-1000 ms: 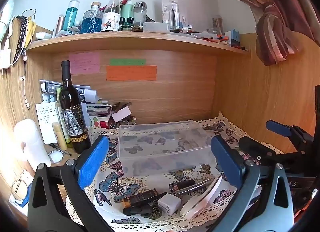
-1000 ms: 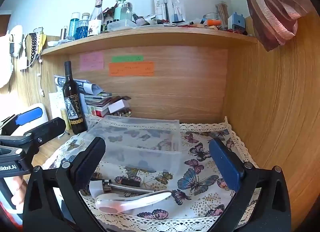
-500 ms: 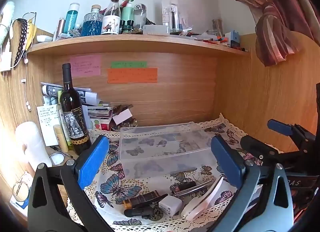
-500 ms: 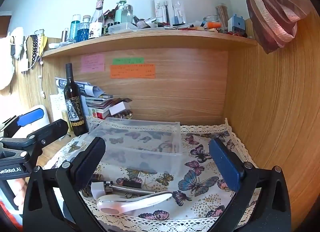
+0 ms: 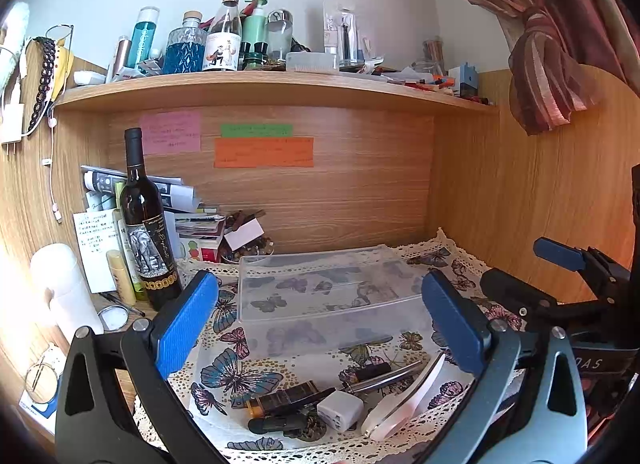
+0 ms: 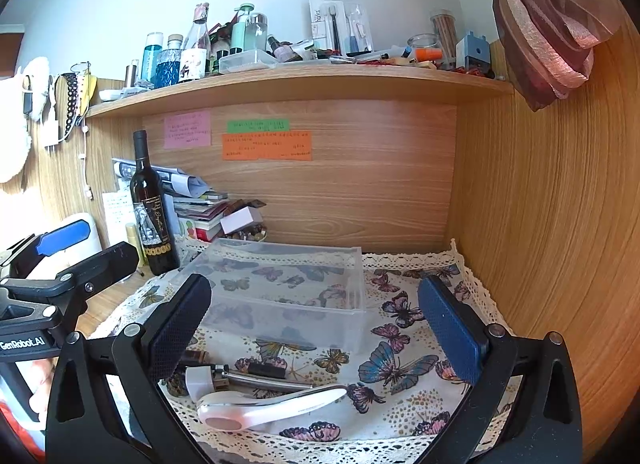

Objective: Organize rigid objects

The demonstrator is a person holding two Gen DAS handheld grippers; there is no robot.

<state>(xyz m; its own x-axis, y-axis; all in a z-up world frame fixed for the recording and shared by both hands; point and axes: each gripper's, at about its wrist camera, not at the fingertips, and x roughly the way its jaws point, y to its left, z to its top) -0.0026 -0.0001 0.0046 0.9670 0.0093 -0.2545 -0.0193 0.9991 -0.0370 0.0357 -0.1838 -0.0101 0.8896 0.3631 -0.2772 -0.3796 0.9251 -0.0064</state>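
Both views are aimed low across the desk toward the far wall; the clear box [image 5: 336, 296] [image 6: 288, 288] is shared, near.

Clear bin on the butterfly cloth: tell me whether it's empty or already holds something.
Empty. The clear bin shows only the cloth's butterfly pattern through its walls and floor, in both views.

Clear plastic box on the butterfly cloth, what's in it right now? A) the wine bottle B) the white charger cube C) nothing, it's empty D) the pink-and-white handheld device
C: the clear plastic box shows only the cloth pattern through its walls; the white charger cube and the pink-and-white handheld device lie on the cloth in front of it, and the wine bottle stands off to its left.
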